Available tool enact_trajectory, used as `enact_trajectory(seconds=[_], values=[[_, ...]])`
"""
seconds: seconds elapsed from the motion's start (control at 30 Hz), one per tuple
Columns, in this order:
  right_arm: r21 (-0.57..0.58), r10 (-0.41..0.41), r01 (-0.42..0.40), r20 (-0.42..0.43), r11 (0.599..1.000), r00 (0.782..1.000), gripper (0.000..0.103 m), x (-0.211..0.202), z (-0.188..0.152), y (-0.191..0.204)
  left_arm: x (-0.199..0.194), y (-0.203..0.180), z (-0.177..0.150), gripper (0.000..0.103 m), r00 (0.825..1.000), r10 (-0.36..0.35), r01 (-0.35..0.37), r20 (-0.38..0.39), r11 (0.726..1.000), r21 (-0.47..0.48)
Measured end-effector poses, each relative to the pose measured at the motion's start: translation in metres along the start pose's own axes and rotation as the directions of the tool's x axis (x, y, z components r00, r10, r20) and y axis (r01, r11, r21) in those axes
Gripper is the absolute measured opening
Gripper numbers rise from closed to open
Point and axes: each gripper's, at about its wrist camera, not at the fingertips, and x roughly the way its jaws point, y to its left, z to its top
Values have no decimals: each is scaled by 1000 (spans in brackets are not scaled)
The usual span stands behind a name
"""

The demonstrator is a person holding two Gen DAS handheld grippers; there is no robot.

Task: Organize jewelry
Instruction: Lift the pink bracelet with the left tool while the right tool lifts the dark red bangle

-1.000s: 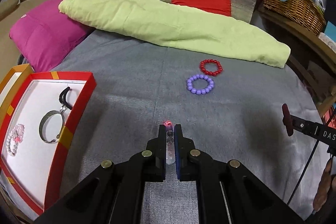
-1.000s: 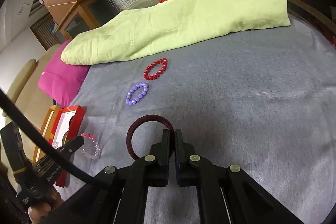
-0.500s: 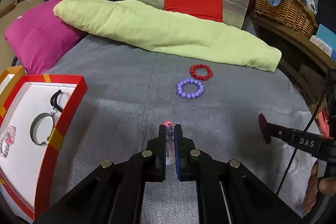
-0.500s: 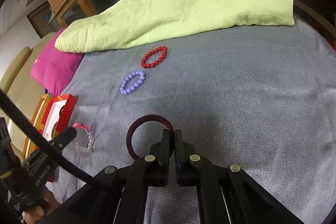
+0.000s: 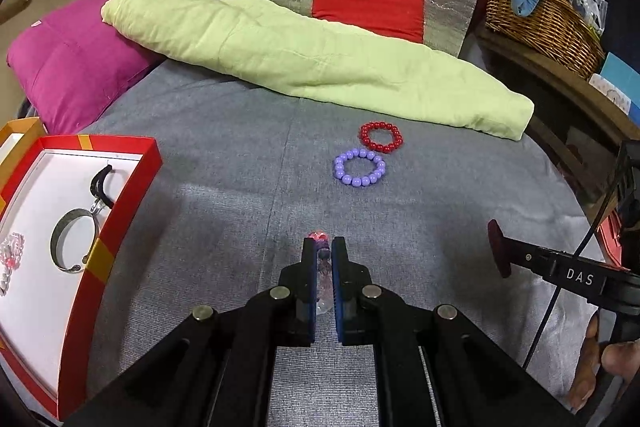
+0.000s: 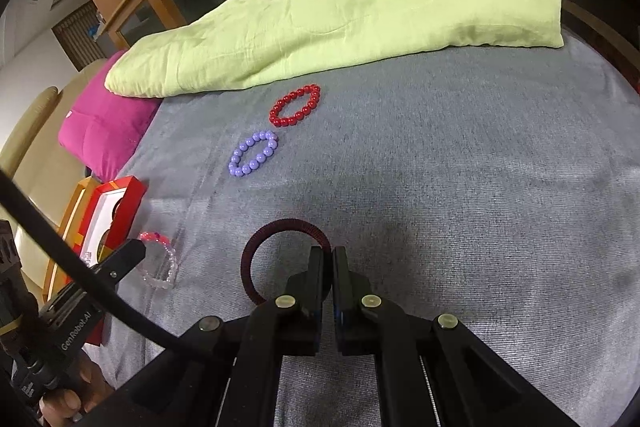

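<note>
1. Two bracelets are in my grip, one per hand. Left wrist view: my left gripper (image 5: 323,247) is closed on a clear-and-pink beaded bracelet (image 5: 321,269), above the grey bedspread (image 5: 224,147). The red tray (image 5: 132,187), which holds a metal bangle (image 5: 74,245), lies to the left.
2. Handling: small beads, probably on elastic; light, floppy and slippery. Pinch across the strand.
3. Right wrist view: my right gripper (image 6: 332,253) is closed on the rim of a dark maroon bangle (image 6: 256,251). It looks stiff and light.
4. A purple bead bracelet (image 6: 253,153) and a red bead bracelet (image 6: 296,105) lie loose on the bedspread. Each is best taken at one side of its ring.
</note>
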Motion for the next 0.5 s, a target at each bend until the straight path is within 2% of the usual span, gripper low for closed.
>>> enact_trajectory(seconds=[0.5], values=[[-14, -11, 11, -12, 1000, 1000, 4, 5, -1, 1, 1, 0, 1, 7, 1000, 4, -4, -5, 1000, 0]])
